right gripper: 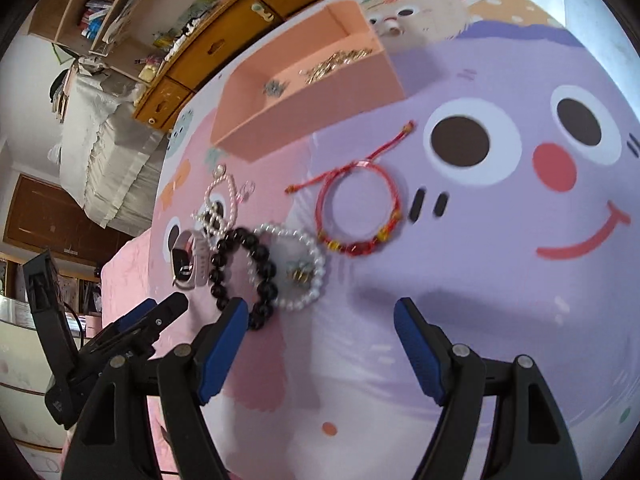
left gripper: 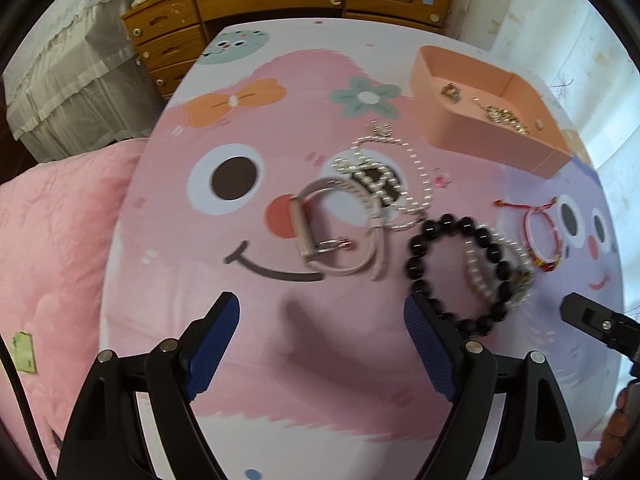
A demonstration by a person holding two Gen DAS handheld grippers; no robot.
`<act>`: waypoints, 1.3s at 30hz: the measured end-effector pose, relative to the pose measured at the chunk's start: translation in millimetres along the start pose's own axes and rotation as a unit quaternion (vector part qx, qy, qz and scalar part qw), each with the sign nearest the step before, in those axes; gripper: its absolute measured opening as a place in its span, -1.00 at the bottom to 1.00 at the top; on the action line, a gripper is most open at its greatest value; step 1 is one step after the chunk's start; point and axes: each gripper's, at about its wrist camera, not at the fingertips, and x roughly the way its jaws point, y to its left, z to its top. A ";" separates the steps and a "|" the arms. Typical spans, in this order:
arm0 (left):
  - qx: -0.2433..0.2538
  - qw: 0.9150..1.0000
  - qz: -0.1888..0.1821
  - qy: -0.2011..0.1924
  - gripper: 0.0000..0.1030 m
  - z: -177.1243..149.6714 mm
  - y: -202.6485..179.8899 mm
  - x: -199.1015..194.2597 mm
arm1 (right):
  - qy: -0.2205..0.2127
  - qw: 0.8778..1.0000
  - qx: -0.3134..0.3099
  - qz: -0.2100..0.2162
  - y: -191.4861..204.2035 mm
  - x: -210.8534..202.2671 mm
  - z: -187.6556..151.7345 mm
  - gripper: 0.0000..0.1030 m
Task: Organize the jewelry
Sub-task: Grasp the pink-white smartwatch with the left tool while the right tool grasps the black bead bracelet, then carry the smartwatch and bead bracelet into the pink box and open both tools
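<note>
Jewelry lies on a cartoon-print cloth. A pink-strapped watch (left gripper: pixel 332 232) sits ahead of my open, empty left gripper (left gripper: pixel 322 312). A pearl necklace (left gripper: pixel 394 176) lies behind it. A black bead bracelet (left gripper: pixel 456 276) overlaps a pearl bracelet (left gripper: pixel 500 268); a red string bracelet (left gripper: pixel 540 236) lies to the right. My right gripper (right gripper: pixel 320 320) is open and empty, just short of the black bead bracelet (right gripper: pixel 244 264), pearl bracelet (right gripper: pixel 292 264) and red string bracelet (right gripper: pixel 358 212). A pink tray (left gripper: pixel 480 136) holds some gold and metal pieces; it also shows in the right wrist view (right gripper: pixel 304 112).
A wooden dresser (left gripper: pixel 280 4) stands beyond the table's far edge. A pink quilt (left gripper: pixel 52 248) lies to the left. The right gripper's body (left gripper: pixel 596 324) enters the left view at right; the left gripper (right gripper: pixel 136 328) shows at the right view's left.
</note>
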 end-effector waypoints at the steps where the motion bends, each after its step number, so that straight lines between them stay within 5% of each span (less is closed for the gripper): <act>1: -0.001 1.000 0.002 -0.002 0.61 0.6 1.5 1.0 | 0.002 1.000 -0.002 0.001 3.4 0.8 0.0 0.47; 5: -0.010 1.000 -0.004 -0.012 0.61 1.3 9.7 2.9 | 0.008 1.000 -0.019 0.009 25.2 8.6 -3.6 0.46; 10: -0.009 1.000 -0.015 -0.024 0.61 4.3 17.7 4.4 | 0.018 0.999 -0.036 0.018 44.4 20.6 -7.0 0.15; 20: -0.029 0.997 -0.064 -0.030 0.58 34.8 38.0 24.4 | 0.011 0.998 -0.036 -0.045 66.9 38.9 -4.4 -0.25; 26: -0.023 0.995 -0.095 -0.009 -0.18 46.1 40.1 40.3 | 0.008 0.996 -0.018 -0.085 68.5 49.1 3.2 -0.45; 30: -0.014 0.995 -0.103 0.000 -0.45 46.7 37.5 46.7 | 0.000 0.994 -0.023 -0.105 73.3 51.5 6.3 -0.50; 32: -0.011 0.993 -0.114 0.005 -0.78 45.2 36.3 47.8 | -0.003 0.993 -0.031 -0.115 76.6 53.2 6.8 -0.51; 39: -0.025 0.992 -0.125 0.008 -0.86 43.6 39.3 50.7 | -0.011 0.991 -0.050 -0.124 80.2 58.9 13.5 -0.71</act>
